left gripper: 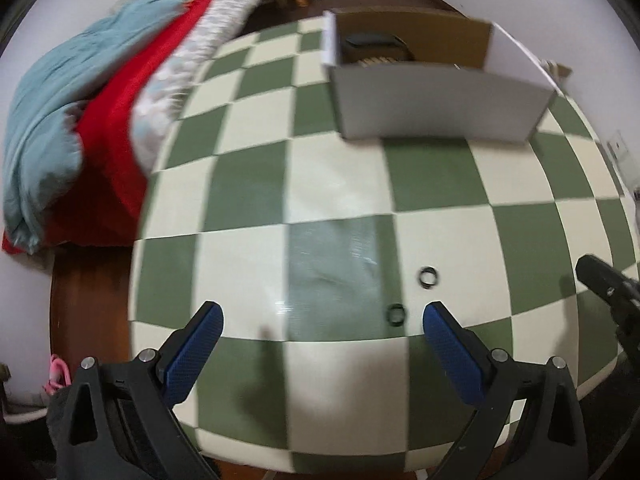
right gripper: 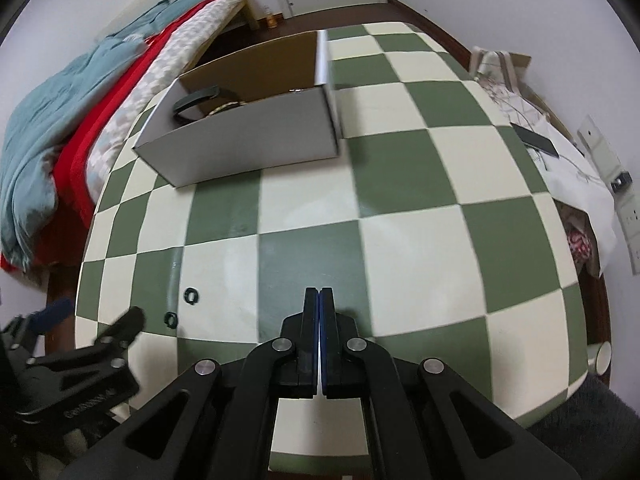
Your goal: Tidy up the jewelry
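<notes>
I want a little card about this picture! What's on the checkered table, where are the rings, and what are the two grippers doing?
table: green and cream checkered top
rings: two small dark rings lying loose, one farther, one nearer
box: open white box at the far side, with things already inside
left gripper: open, empty, pointing down near the nearer ring
right gripper: shut, nothing between its fingers
beside table: bed with blue and red blankets

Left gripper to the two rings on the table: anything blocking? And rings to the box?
Nothing visible. The left gripper hangs open over bare checkered table, with the near ring and far ring just ahead toward its right finger. From the rings to the box, only empty table; its near wall must be cleared.
</notes>
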`<state>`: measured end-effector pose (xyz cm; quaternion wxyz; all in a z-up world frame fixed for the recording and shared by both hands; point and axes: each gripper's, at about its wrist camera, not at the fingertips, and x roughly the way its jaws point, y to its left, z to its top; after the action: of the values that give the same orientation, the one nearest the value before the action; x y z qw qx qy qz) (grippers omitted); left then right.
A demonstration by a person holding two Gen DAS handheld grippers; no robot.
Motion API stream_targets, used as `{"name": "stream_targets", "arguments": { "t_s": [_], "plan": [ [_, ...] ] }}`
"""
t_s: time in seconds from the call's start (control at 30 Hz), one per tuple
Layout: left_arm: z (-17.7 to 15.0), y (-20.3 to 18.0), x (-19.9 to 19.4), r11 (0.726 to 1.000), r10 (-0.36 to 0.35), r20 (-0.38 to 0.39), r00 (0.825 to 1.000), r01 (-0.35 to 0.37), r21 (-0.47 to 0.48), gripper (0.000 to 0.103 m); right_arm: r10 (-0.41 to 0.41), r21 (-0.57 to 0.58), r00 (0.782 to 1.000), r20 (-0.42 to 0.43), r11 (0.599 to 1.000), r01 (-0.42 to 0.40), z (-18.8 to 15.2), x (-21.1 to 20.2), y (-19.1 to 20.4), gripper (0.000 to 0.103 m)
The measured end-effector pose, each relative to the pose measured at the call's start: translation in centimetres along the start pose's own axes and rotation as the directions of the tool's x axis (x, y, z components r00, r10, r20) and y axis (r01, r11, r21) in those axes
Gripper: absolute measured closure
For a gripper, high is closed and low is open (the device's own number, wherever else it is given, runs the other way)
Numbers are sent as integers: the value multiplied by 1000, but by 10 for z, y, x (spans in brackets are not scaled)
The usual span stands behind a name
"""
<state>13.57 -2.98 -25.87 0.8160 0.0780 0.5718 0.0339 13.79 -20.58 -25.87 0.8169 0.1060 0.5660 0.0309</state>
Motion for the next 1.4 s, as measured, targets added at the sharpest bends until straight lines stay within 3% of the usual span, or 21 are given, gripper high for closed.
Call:
{"name": "stream_targets", "arguments": {
  "t_s": [0.03,0.07,0.1,0.13,0.2,0.23,0.27,0.57,0.7,0.83,0.87,1.03,1.1,1.2,1.27,1.4],
  "plan": [
    [0,-5,4,1000,-8,-6,1000,8,15,5,1,8,1000,-3,1000,-1,0,-1,-4,103],
    [-1,-8,6,1000,-14,-11,1000,14,25,18,2,14,1000,-4,1000,-1,0,0,-5,103],
    [-3,-13,8,999,-21,-21,1000,22,40,38,3,20,1000,-5,1000,-3,-1,-1,-7,103],
    [-4,-15,9,998,-39,-23,999,40,45,43,4,26,1000,-6,1000,-4,-1,-1,-9,103],
    [-7,-18,6,996,-71,-4,997,72,47,72,4,36,1000,-6,999,-4,0,-1,-11,103],
    [-7,-20,5,995,-86,-3,996,86,51,79,4,40,1000,-6,999,-4,1,-1,-11,103],
    [-7,-21,6,995,-84,-5,996,85,55,93,4,43,1000,-6,999,-4,1,0,-11,103],
    [-6,1,1,999,-50,20,999,50,22,93,22,36,1000,-8,999,-22,3,1,-3,103],
    [-4,29,-3,1000,-15,34,999,15,-13,93,129,41,991,-24,991,-128,6,4,8,101],
    [-4,54,2,999,20,22,1000,-19,-51,93,197,-45,979,-48,979,-199,6,13,44,74],
    [-5,60,3,998,26,19,999,-25,-60,93,200,-68,978,-53,977,-204,5,15,53,73],
    [-9,77,9,995,34,-6,999,-35,-92,93,159,-202,983,-89,964,-174,-2,35,103,73],
    [-12,80,10,995,37,-8,999,-38,-95,93,108,-239,988,-107,962,-131,-6,48,115,72],
    [-13,82,10,994,36,-10,999,-37,-99,93,39,-303,997,-69,951,-58,-10,49,129,74],
    [-13,82,12,994,35,-12,999,-36,-101,93,2,-324,998,-57,946,-21,-10,50,133,90],
    [-12,82,11,994,30,-12,999,-32,-104,93,-7,-330,999,-47,944,-9,-10,49,131,90]
  ]
}}
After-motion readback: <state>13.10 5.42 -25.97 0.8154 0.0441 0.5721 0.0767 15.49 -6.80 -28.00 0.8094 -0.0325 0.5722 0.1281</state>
